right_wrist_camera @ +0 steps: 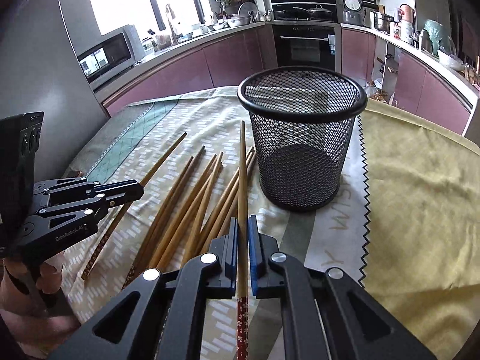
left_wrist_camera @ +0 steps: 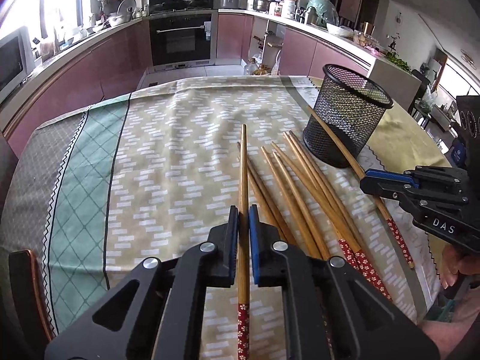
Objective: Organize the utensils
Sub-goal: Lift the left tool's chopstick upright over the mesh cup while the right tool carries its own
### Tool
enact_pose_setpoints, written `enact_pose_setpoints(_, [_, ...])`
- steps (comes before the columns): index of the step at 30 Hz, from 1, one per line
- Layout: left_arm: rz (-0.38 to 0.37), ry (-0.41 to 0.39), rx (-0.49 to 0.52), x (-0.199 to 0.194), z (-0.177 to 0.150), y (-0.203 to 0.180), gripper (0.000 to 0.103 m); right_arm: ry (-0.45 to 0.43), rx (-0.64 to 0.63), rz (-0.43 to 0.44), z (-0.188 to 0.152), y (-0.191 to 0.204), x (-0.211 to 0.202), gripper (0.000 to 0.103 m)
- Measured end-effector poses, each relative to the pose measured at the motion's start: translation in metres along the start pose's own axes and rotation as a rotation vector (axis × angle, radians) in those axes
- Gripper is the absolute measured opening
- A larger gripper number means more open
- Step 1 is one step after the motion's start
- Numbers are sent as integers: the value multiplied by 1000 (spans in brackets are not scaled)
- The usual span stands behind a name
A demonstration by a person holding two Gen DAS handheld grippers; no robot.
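Note:
My left gripper (left_wrist_camera: 243,210) is shut on a wooden chopstick (left_wrist_camera: 244,165) with a red flowered end, its thin tip pointing away from me. My right gripper (right_wrist_camera: 243,220) is shut on another such chopstick (right_wrist_camera: 242,165), whose tip lies just left of the black mesh cup (right_wrist_camera: 301,138). Several loose chopsticks (left_wrist_camera: 294,192) lie fanned on the tablecloth between the two grippers, also visible in the right wrist view as a pile of chopsticks (right_wrist_camera: 195,198). The mesh cup (left_wrist_camera: 348,117) stands upright and looks empty. Each view shows the other gripper from the side: the right gripper (left_wrist_camera: 364,181), the left gripper (right_wrist_camera: 140,190).
A patterned tablecloth (left_wrist_camera: 180,150) covers the table, and a yellow cloth (right_wrist_camera: 420,195) lies to the right of the cup. A chair back (left_wrist_camera: 24,285) stands at the table's left edge. Kitchen counters and an oven (left_wrist_camera: 181,39) lie beyond the far edge. A hand (right_wrist_camera: 51,270) holds the left gripper.

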State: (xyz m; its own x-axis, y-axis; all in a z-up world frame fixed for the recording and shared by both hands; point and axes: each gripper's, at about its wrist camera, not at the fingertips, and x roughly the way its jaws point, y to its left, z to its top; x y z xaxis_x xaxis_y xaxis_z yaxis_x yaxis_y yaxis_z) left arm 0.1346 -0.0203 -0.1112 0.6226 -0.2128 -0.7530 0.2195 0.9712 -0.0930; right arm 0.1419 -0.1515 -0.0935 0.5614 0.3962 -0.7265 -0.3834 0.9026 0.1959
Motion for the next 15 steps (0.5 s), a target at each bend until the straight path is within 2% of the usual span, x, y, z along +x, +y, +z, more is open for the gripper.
enact_pose_setpoints(6, [-76, -64, 27, -34, 13, -7, 8, -71, -12, 56, 6, 4, -25, 6])
enact_pose_setpoints(15, [-192, -184, 33, -94, 43, -11, 8, -200, -21, 79, 23, 1, -63, 6])
